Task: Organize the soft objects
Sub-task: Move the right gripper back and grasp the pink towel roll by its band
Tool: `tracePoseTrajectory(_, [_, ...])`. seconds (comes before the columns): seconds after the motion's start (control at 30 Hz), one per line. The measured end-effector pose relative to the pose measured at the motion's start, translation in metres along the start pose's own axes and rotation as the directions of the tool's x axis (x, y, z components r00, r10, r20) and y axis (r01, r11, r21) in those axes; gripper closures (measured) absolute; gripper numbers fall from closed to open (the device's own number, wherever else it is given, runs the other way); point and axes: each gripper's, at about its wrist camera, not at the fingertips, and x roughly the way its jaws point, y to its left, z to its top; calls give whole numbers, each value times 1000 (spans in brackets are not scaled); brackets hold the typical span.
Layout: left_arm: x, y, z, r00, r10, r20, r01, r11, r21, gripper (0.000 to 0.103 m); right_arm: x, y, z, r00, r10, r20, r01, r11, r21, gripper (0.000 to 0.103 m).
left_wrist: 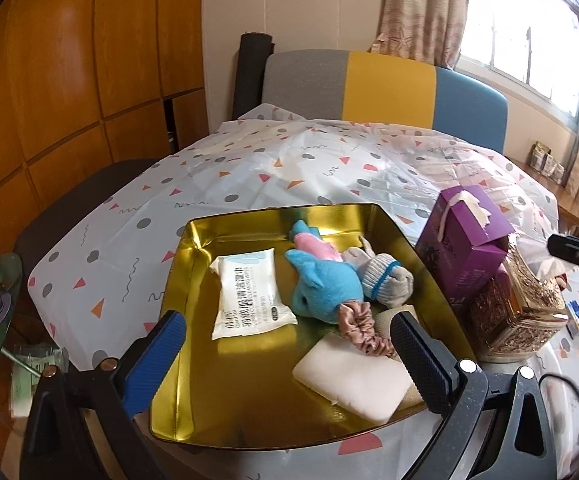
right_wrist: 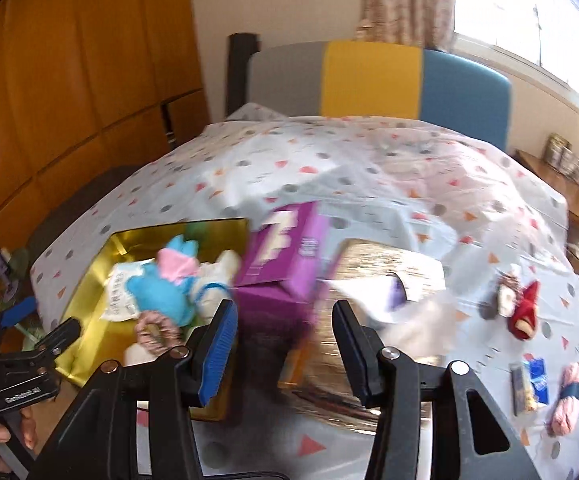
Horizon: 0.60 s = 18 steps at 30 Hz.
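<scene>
We see a patterned tablecloth [left_wrist: 217, 168] filling the frame, a gold tin tray [left_wrist: 193, 240] at centre holding a blue plush toy [left_wrist: 321, 284], wipes pack [left_wrist: 249, 292] and scrunchie [left_wrist: 359, 320]. Pink yarn [right_wrist: 567, 396] lies lower right. Our left gripper [left_wrist: 285, 344] hovers open and empty; our right gripper [right_wrist: 285, 336], also open, could knock the purple tissue box [right_wrist: 285, 256].

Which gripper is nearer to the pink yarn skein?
Right. The right gripper hovers open above the tissue boxes, with the pink yarn skein close on its right; the left gripper is over the gold tray, farther away.
</scene>
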Motion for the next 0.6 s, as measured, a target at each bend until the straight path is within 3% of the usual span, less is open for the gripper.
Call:
tracePoseTrajectory(0.17, [-1, -13, 0, 1000, -23, -2, 23, 999, 41, 0, -10, -55, -5, 996, -90, -7, 90, 993, 79, 53])
tracePoseTrajectory(0.33, [-3, -28, 0, 999, -45, -9, 46, 995, 83, 0, -19, -122, -15, 978, -204, -39, 207, 960, 188, 53])
tracePoseTrajectory(0.47, [-6, -41, -1, 998, -63, -5, 63, 991, 117, 0, -31, -183, -28, 947, -315, -63, 319, 905, 281, 53])
tracePoseTrajectory(0.6, [-11, -57, 0, 995, -100, -6, 100, 982, 159, 0, -41, -255, -50, 888, -448, -105, 450, 795, 408, 53])
